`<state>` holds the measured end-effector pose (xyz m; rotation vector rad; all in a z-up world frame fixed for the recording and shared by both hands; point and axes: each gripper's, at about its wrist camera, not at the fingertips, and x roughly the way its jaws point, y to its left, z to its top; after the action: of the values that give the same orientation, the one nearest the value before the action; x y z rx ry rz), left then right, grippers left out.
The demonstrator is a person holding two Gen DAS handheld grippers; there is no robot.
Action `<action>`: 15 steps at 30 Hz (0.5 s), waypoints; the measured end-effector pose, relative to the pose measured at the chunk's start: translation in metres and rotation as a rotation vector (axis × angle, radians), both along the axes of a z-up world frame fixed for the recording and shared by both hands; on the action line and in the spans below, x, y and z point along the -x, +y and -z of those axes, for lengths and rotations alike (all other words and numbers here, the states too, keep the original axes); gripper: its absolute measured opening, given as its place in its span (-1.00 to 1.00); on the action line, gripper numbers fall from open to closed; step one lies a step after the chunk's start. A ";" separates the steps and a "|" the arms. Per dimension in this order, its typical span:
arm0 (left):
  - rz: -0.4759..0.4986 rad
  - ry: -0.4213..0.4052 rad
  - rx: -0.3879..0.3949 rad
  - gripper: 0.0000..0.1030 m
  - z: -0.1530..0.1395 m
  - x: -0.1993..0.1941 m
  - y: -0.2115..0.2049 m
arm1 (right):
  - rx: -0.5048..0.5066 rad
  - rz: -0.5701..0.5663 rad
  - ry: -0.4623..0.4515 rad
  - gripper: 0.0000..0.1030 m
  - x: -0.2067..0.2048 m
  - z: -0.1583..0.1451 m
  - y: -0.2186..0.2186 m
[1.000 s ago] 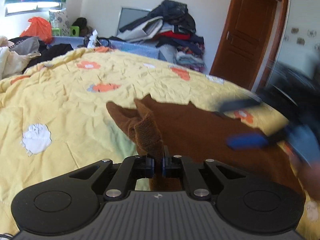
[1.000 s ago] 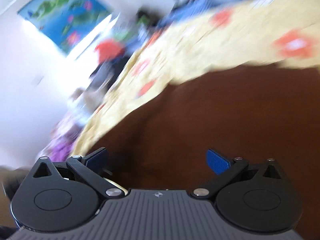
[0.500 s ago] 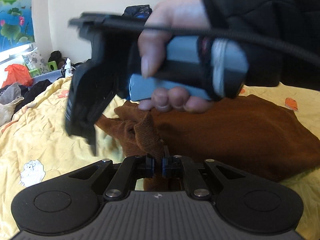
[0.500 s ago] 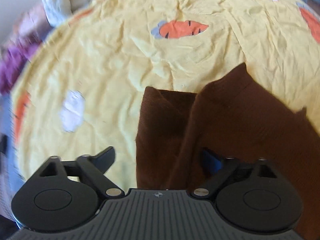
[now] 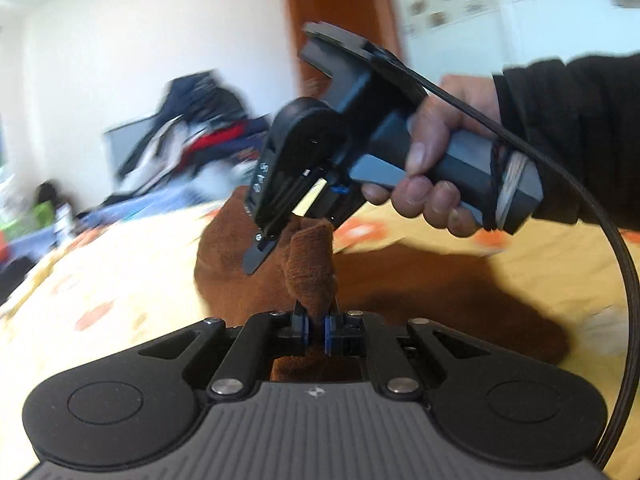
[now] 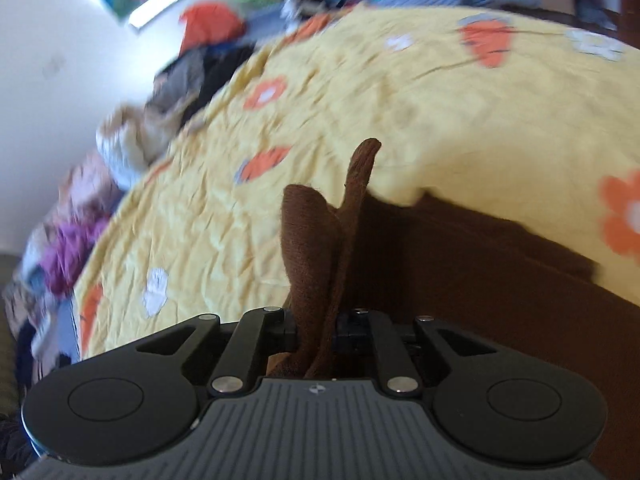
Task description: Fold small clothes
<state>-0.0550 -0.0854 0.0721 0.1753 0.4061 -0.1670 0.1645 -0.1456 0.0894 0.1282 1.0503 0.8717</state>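
You have each hand-held gripper clamped on a corner of the brown knit garment (image 5: 420, 292) on the yellow flower-print bed (image 6: 400, 100), right hand-held gripper (image 6: 316, 330) just beyond the left hand-held gripper (image 5: 315, 330), its jaws having just closed on cloth, the garment's bulk trailing rightward.

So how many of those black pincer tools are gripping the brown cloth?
2. The left gripper pinches a raised fold of the brown cloth; the right gripper, just closed, clamps another fold beside it. None hidden.
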 end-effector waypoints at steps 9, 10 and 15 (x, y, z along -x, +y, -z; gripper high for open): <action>0.217 0.133 -0.161 -0.88 0.063 -0.007 -0.094 | -0.118 0.299 0.181 -0.26 0.012 0.091 -0.161; 0.217 0.129 -0.170 -0.88 0.065 -0.007 -0.094 | -0.174 0.303 0.185 -0.17 0.014 0.095 -0.167; 0.217 0.119 -0.221 -0.88 0.063 -0.008 -0.113 | -0.254 0.349 0.184 -0.32 0.005 0.106 -0.171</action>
<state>-0.0475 -0.1980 0.0089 0.4290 0.5245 -0.3471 0.1593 -0.3164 -0.0168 0.5972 1.0434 0.6798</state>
